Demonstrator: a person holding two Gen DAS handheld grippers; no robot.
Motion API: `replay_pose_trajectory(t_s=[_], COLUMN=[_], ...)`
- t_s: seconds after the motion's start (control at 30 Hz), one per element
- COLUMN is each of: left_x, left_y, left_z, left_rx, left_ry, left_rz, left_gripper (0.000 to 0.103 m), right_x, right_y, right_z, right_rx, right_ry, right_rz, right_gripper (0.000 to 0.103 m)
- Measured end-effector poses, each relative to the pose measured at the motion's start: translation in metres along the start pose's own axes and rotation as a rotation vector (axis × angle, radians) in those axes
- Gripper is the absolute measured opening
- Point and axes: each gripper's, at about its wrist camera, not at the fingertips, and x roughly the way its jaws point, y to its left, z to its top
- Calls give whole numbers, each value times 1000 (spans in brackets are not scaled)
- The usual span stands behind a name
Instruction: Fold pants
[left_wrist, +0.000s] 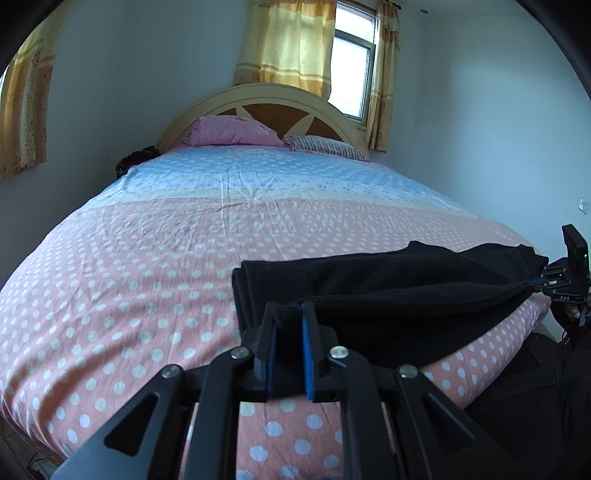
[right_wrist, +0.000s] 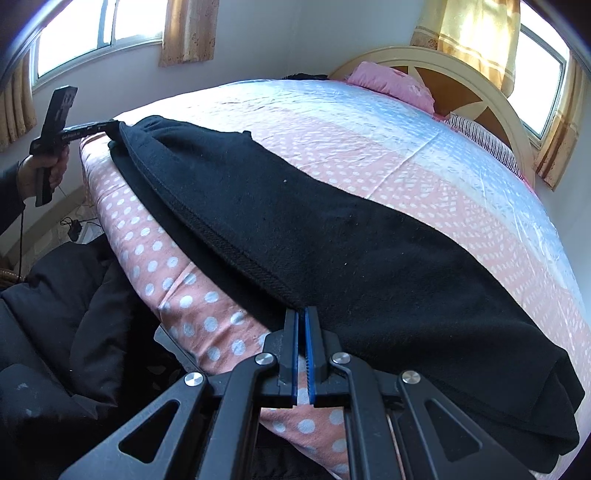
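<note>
Black pants lie folded lengthwise along the near edge of the bed, one layer over the other. My left gripper is shut on one end, with a thick fold of black cloth between its blue pads. The right gripper pinches the far end at the right of the left wrist view. In the right wrist view the right gripper is shut on the stitched edge of the pants. The left gripper holds the opposite end at the bed corner, with a hand on its grip.
The bed has a pink and blue dotted sheet. A pink pillow and a striped pillow lie by the arched headboard. Curtained windows sit behind. The person's dark clothing presses against the bed edge; cables lie on the floor.
</note>
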Motion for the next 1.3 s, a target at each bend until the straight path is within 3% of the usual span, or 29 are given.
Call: replay_pose_trajectory(t_s=[0.2, 0.27, 0.33, 0.47, 0.53, 0.67, 0.77, 0.83, 0.87, 0.97, 1.1, 1.3], left_x=[1, 4, 1, -19, -30, -52, -56, -47, -40, -8, 31, 32], left_y=[1, 3, 6, 15, 25, 51, 50, 36, 27, -5, -24, 22], left_z=[-8, -12, -15, -16, -18, -12, 3, 14, 19, 27, 32, 28], left_rx=[-7, -13, -19, 1, -10, -108, -144, -130, -116, -60, 7, -130], left_ry=[17, 30, 35, 33, 32, -33, -92, -101, -99, -49, 64, 126], left_rz=[-11, -2, -10, 27, 64, 135, 153, 130, 117, 87, 152, 160], left_gripper=[13, 18, 20, 46, 50, 51, 55, 56, 58, 59, 59, 59], right_x=[11, 10, 7, -2, -10, -19, -12, -2, 5, 20, 21, 23], right_y=[-1, -2, -1, -6, -9, -13, -3, 5, 10, 20, 27, 32], right_z=[-5, -5, -8, -12, -10, 7, 29, 39, 43, 51, 50, 53], right_rx=[4, 0, -25, -15, 0, 46, 42, 51, 51, 45, 8, 2], right_ry=[33, 47, 52, 42, 16, -41, -78, -90, -84, -60, -52, -52], right_rz=[10, 26, 23, 41, 48, 87, 95, 115, 121, 147, 129, 116], right_gripper=[4, 5, 12, 14, 14, 14, 15, 30, 44, 46, 46, 46])
